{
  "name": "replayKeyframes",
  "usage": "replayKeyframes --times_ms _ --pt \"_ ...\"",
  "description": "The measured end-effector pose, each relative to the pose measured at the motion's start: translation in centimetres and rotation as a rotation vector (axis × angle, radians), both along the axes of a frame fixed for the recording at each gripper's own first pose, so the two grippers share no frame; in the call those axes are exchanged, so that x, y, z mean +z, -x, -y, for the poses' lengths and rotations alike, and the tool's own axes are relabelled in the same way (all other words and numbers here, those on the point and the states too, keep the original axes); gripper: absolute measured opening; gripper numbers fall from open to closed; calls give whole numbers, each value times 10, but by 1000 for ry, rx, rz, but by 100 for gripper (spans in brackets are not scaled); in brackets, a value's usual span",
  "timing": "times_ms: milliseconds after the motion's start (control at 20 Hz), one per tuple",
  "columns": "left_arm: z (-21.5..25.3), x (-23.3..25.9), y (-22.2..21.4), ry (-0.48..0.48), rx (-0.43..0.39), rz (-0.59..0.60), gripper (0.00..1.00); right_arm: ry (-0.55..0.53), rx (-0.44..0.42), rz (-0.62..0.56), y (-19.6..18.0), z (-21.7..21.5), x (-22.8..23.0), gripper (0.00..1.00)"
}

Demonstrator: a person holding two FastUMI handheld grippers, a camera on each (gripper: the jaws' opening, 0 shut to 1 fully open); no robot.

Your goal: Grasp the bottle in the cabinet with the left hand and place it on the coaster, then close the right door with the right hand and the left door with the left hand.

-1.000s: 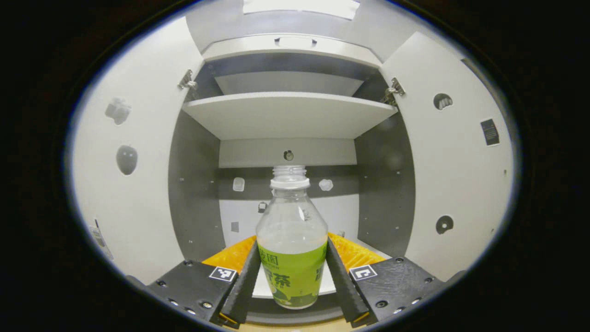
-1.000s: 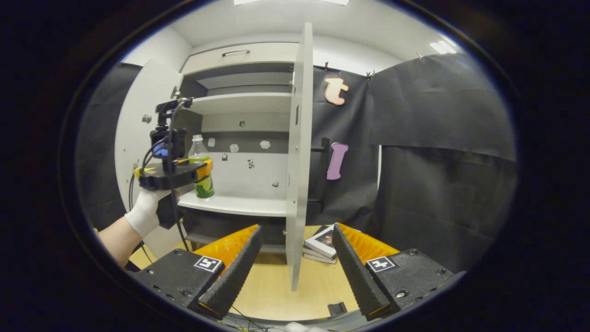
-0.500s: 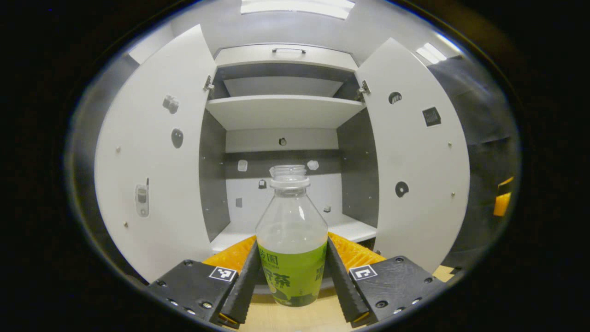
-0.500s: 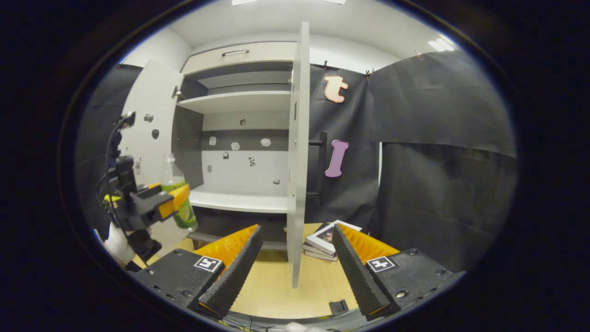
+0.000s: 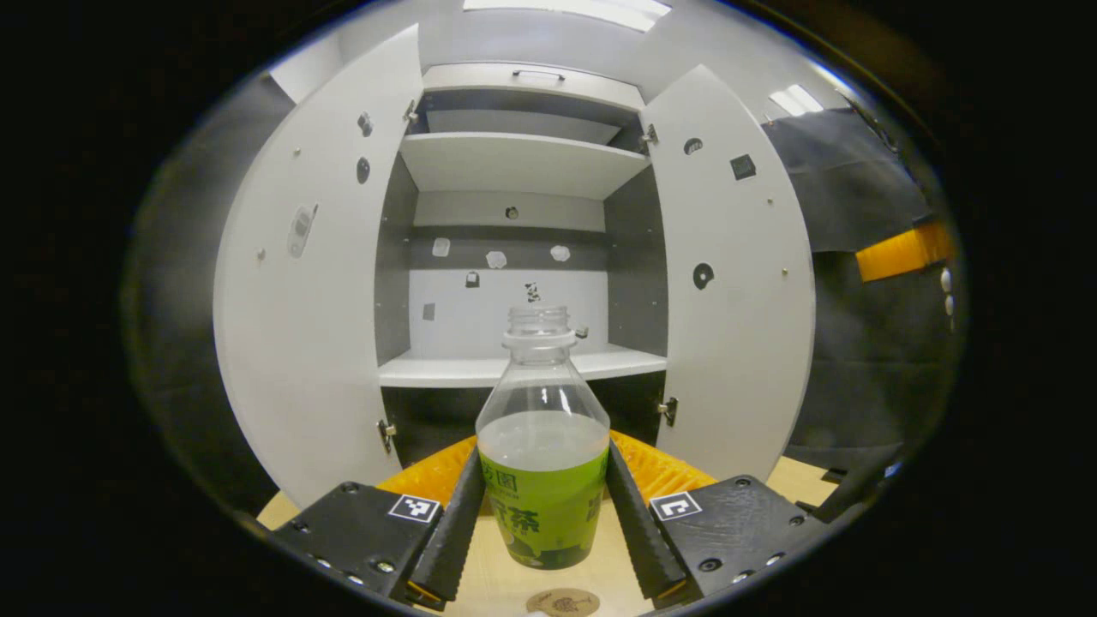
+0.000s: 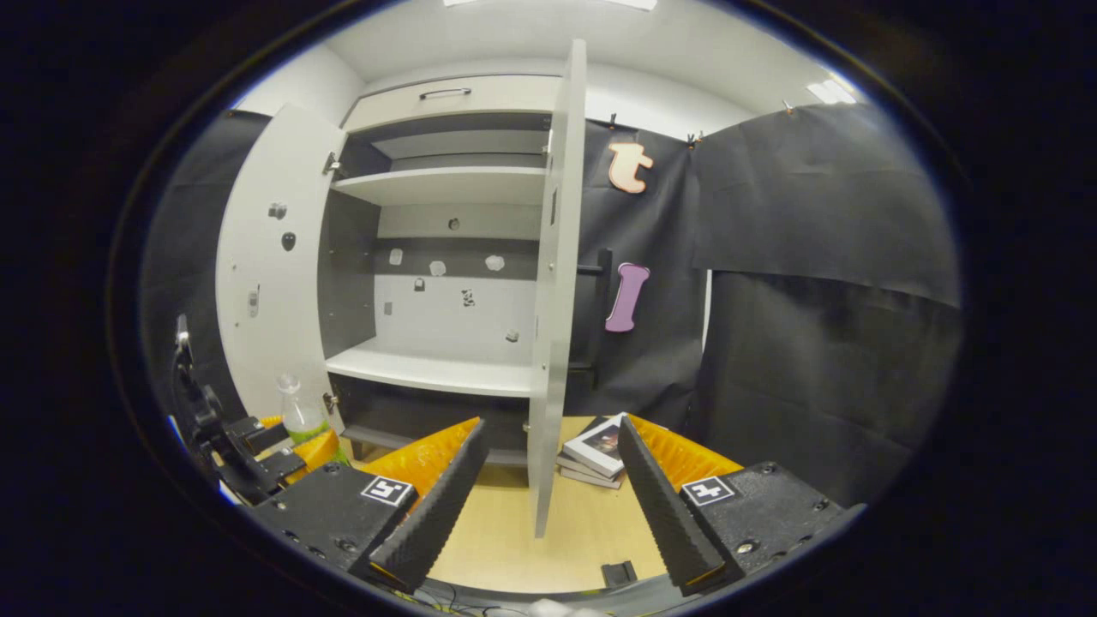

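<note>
At lower centre of the left gripper view, the left tongs (image 5: pixel 542 514) clamp the green-labelled clear plastic bottle (image 5: pixel 542 446), now withdrawn from the grey cabinet (image 5: pixel 514 163) above the round cork coaster (image 5: pixel 563 602); the right tongs (image 6: pixel 548 488) wait open.

The left gripper view faces the open cabinet (image 5: pixel 523 257) squarely from low over the table (image 5: pixel 506 583). The right gripper view faces the cabinet (image 6: pixel 437 257) from farther right; both share its shelves.

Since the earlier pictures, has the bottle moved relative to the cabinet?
Yes. In the right gripper view the bottle, clamped in the left tool, has come out and down: it now sits below the cabinet's lower shelf, left of it, near the table.
</note>
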State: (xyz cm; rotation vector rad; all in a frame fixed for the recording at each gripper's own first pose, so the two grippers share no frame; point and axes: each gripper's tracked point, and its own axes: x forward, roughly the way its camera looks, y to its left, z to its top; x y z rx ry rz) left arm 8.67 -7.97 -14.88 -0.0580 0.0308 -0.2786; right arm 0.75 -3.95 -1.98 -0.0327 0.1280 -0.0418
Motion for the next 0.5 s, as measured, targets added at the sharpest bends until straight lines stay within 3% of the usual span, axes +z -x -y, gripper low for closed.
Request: replayKeyframes --times_ms 300,350,400,450,500 --pt "13 -48 14 17 -85 65 74 38 27 -49 -5 -11 -4 99" --pt "13 -61 16 18 -90 48 78 43 31 -55 -6 -13 -4 100" --pt "12 -74 18 22 -93 31 78 48 37 -64 -7 -16 -4 100" --pt "11 -84 20 27 -91 25 71 51 44 -70 -8 -20 -5 100" --pt "10 -92 23 31 -92 28 75 49 55 -80 -9 -25 -7 99"
